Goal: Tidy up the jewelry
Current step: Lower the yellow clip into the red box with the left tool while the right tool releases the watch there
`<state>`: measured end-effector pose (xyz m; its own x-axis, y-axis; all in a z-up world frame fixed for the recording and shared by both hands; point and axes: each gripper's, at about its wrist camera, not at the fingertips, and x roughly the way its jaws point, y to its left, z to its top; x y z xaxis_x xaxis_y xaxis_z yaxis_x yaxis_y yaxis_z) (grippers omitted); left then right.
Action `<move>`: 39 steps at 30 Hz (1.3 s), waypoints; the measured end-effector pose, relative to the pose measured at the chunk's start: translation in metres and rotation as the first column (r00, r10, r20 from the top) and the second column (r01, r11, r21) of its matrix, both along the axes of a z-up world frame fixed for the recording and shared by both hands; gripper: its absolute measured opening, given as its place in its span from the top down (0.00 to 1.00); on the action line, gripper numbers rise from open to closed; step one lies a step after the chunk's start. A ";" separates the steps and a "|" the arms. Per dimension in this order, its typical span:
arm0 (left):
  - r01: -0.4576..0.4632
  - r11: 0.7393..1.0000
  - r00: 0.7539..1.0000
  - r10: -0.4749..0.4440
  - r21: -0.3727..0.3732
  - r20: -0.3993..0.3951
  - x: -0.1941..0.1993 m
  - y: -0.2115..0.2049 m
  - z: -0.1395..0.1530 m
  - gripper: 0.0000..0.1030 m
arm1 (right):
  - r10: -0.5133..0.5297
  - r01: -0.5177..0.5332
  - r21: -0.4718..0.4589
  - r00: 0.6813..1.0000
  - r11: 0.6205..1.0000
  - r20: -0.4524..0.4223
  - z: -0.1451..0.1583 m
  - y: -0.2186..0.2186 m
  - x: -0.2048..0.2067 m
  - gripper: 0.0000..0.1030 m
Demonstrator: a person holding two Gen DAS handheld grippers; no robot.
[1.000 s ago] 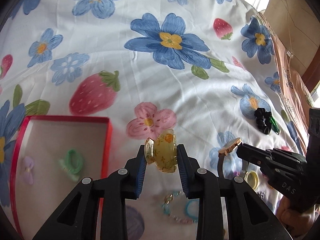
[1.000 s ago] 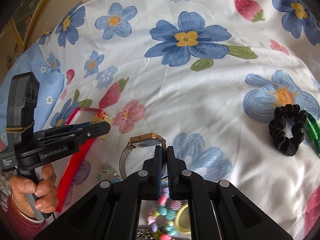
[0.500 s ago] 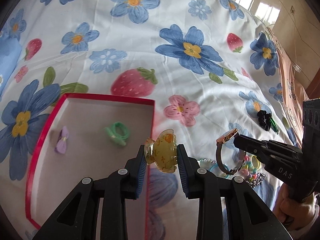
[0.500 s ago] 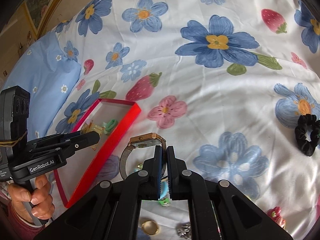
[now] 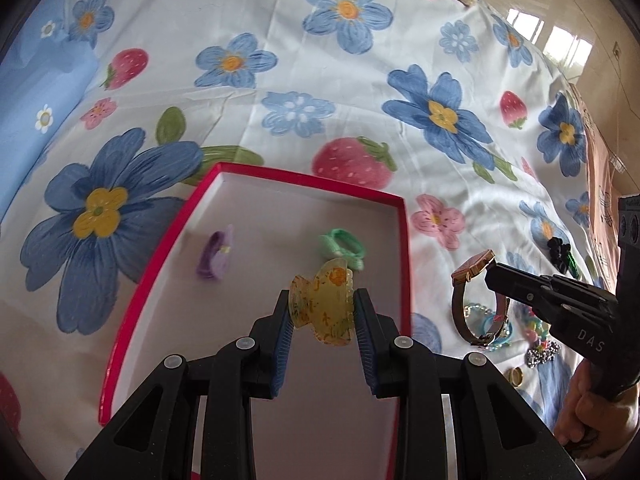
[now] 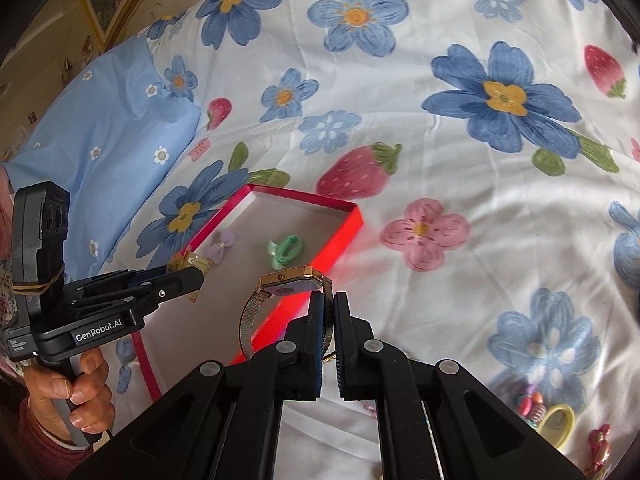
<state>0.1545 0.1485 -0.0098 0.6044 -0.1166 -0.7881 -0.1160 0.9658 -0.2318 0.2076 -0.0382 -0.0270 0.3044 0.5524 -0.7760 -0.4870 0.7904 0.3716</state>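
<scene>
Left wrist: left hand-held gripper (image 5: pixel 322 314) clamps amber hair clip (image 5: pixel 323 307) across its sides, over red box (image 5: pixel 403 240); rigid, light, brittle plastic; long axis upright

Right wrist: right hand-held gripper (image 6: pixel 329 312) pinches watch (image 6: pixel 291 285) by its springy mesh strap; face tilted upward, beside the box's edge

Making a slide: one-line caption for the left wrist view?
Left gripper holds a yellow hair claw above the red box; right gripper carries a watch.

A floral bedsheet (image 5: pixel 360 92) covers the bed. On it lie a red-rimmed box (image 5: pixel 402 240) near left, a bead-and-ring heap (image 5: pixel 536 336) near right, a black scrunchie (image 5: pixel 560 252) farther right.
</scene>
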 end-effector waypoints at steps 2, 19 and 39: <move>-0.013 1.000 1.000 0.013 0.000 -0.003 -0.001 0.006 -0.002 0.72 | 0.018 -0.018 0.001 1.000 1.000 -0.002 -0.001 0.011 -0.001 0.96; -0.096 0.995 0.991 0.097 0.022 -0.091 0.029 0.048 -0.046 0.72 | 0.133 -0.136 -0.074 0.990 0.988 -0.039 -0.036 0.090 0.014 0.96; -0.076 0.994 0.988 0.085 0.073 -0.131 0.052 0.041 -0.074 0.70 | 0.207 -0.213 -0.163 0.977 0.963 -0.057 -0.058 0.114 0.018 0.93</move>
<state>0.2067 0.1895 -0.0839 0.4983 -0.0159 -0.8669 -0.2196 0.9649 -0.1439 0.2257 0.0754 -0.0855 0.1632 0.4623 -0.8716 -0.6364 0.7244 0.2650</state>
